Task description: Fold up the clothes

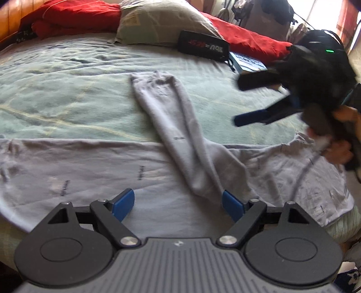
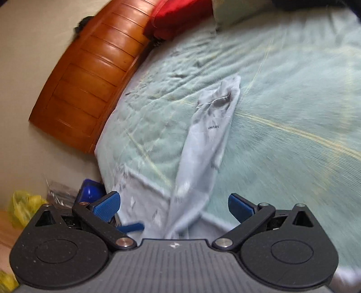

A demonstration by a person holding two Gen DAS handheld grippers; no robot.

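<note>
On bed [image 1: 67,94], pale green sheet, wrinkled, with thin yellow lines. Grey garment [image 1: 94,171] spread flat across lower half of left wrist view, small dark printed marks scattered over fabric. One sleeve [image 1: 178,135] folded out from garment body, running diagonally from lower centre toward upper centre of frame, cuff end at top, lying on sheet. In right wrist view, same sleeve [image 2: 203,144] up centre of frame, cuff toward upper centre, base hidden under gripper body at bottom.

Left gripper [image 1: 178,204] at bottom centre of left wrist view, jaws wide apart, nothing clamped. Blue pads [image 1: 123,204] over garment body; right-hand pad at edge of sleeve base, contact not determinable.

Right gripper [image 1: 239,102] at right edge of left wrist view, motion-blurred, raised above sheet, fingers spread apart and empty, pointing toward frame centre. Hand [image 1: 343,135] on handle at far right edge, green indicator lit on housing. In right wrist view, right gripper [image 2: 173,204] jaws also apart, nothing between pads; whole frame blurred.

Upper part of left wrist view: grey-green pillow [image 1: 162,22] at top centre, red bedding [image 1: 76,18] at upper left and continuing behind pillow to upper right, black pouch [image 1: 203,46] with lettering just below pillow, blue box [image 1: 248,63] just right of pouch.

Upper left of right wrist view: wooden headboard [image 2: 90,67]. Lower left: yellow bag [image 2: 20,205] and blue object [image 2: 89,192] beside bed, identity not determinable.
</note>
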